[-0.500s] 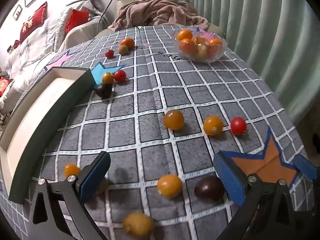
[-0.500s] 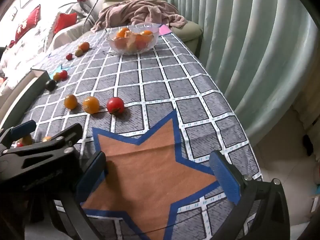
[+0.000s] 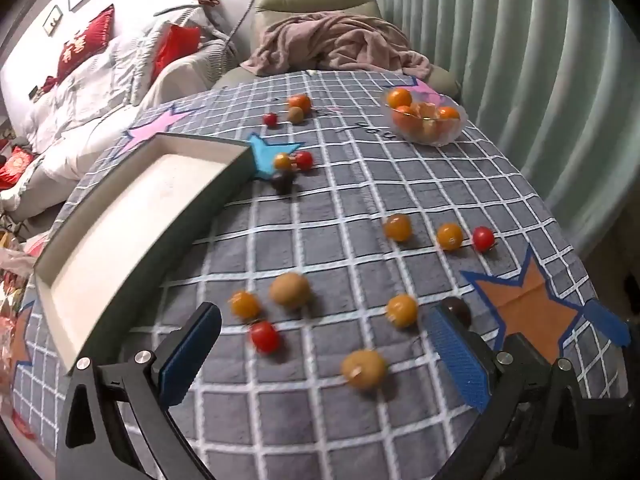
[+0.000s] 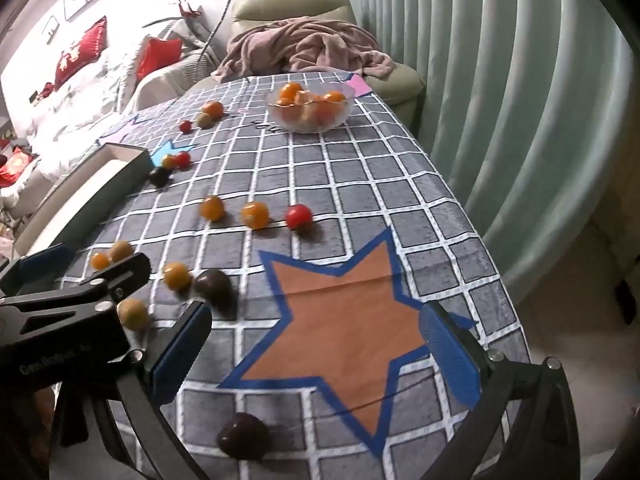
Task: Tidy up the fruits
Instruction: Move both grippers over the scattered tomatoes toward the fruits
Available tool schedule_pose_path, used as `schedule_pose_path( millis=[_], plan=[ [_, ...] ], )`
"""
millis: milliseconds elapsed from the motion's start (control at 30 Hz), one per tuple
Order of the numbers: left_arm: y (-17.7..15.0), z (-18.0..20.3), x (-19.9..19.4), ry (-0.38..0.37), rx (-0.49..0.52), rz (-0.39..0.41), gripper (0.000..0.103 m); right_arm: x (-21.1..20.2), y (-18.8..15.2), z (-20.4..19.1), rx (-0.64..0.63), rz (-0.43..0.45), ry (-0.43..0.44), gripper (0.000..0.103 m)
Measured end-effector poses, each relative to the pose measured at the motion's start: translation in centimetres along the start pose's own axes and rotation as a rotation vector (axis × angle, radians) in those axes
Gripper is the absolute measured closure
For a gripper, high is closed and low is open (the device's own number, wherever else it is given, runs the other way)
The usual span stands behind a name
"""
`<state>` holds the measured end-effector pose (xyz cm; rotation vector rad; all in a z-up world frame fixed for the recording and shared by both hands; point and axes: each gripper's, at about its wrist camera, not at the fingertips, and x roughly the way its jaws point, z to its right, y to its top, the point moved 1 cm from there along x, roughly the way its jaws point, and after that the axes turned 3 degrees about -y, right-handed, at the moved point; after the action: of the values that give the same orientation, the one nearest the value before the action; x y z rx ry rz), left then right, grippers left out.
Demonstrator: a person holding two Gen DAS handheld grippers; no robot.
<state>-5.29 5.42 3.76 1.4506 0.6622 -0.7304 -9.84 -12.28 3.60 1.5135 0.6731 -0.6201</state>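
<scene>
Small fruits lie scattered on a grey checked tablecloth. In the left wrist view a red tomato, an orange fruit, a tan fruit and a brown one lie just ahead of my open, empty left gripper. A dark plum sits by its right finger. My right gripper is open and empty above the orange star. A dark plum lies near it, another ahead on the left. A glass bowl of oranges stands far back.
A long white tray with dark sides lies along the table's left. Three fruits in a row lie mid-table, more near a blue star. The table drops off at the right by a curtain. An armchair with a blanket stands behind.
Both grippers have pulled back and risen, so more of the table shows. A red tomato and a brown fruit are now in the left view, a near dark plum in the right.
</scene>
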Motion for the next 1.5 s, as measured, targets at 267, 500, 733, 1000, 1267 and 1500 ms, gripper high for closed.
schedule_pose_path(
  millis=[267,500,733,1000,1267,1500],
  plan=[
    [-2.1,-2.8,-1.2,0.025,-0.046,-0.037,0.0,-0.5,-1.6,-1.7,-0.03,-0.015,0.002,0.0],
    [-4.0,-4.2,-1.8,0.052,-0.042,-0.067,0.0,-1.5,-2.8,-2.0,-0.018,-0.017,0.001,0.0],
    [-5.4,-5.6,-2.0,0.042,-0.069,-0.094,0.0,-2.2,-3.6,-1.9,-0.014,-0.026,-0.009,0.0],
    [-6.9,-6.5,-2.8,0.047,-0.074,-0.098,0.0,-2.9,-5.0,-1.3,0.011,-0.03,-0.017,0.0],
    [-7.3,-6.2,-2.4,0.049,-0.062,-0.114,0.0,-2.6,-5.9,-0.6,0.033,-0.058,-0.015,0.0],
    [-6.4,-6.7,-1.2,0.056,-0.07,-0.126,0.0,-1.8,-6.2,-1.1,0.006,-0.074,-0.008,0.0]
  ],
)
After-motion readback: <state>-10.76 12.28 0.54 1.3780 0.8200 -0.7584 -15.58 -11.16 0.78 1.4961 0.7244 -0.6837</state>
